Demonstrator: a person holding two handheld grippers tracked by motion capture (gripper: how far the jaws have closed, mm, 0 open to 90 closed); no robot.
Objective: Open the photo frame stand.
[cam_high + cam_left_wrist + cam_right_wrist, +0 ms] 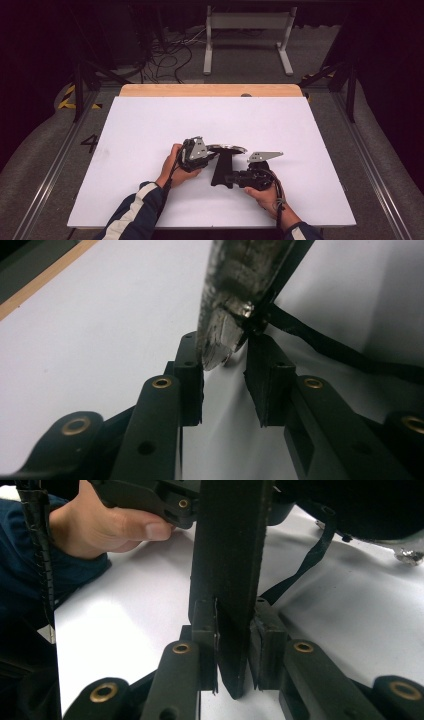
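Handle [227, 605] clamped in right claw [234, 645]; silvery edge [220, 340] between left claw [225, 385] pads.

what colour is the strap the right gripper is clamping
Black strap, clearest in the right gripper view.

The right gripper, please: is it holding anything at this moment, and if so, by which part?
Yes: the right gripper is shut on the lower end of a flat black strap, pinched between its pads.

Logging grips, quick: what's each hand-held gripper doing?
Left hand-held gripper: open around the pan's rim.
Right hand-held gripper: shut on the pan's handle.
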